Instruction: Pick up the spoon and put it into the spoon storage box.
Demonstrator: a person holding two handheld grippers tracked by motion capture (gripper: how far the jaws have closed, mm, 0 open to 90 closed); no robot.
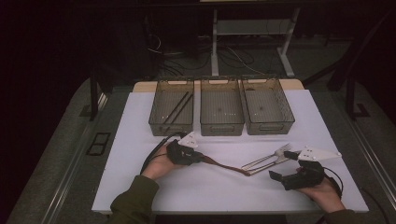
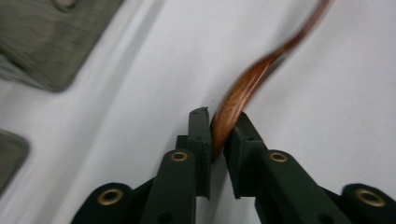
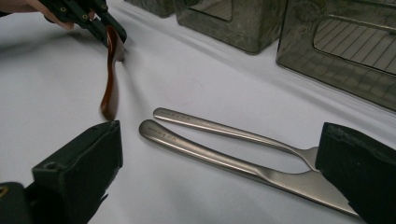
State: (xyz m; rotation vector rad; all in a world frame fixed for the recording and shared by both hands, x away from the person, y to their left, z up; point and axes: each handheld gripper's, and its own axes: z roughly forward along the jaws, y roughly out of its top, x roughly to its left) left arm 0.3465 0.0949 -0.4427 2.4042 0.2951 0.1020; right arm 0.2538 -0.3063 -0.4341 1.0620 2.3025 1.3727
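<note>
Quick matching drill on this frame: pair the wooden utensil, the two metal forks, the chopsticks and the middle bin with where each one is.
1 wooden utensil
2 metal forks
3 chopsticks
4 middle bin

a inside the left bin
b flat on the table, between the right gripper's open jaws
c holding nothing
d clamped in the left gripper

1-d, 2-b, 3-a, 4-c

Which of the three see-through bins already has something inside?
The left smoky-grey plastic bin: two long dark sticks lie in it; the middle bin and right bin look empty.
</note>
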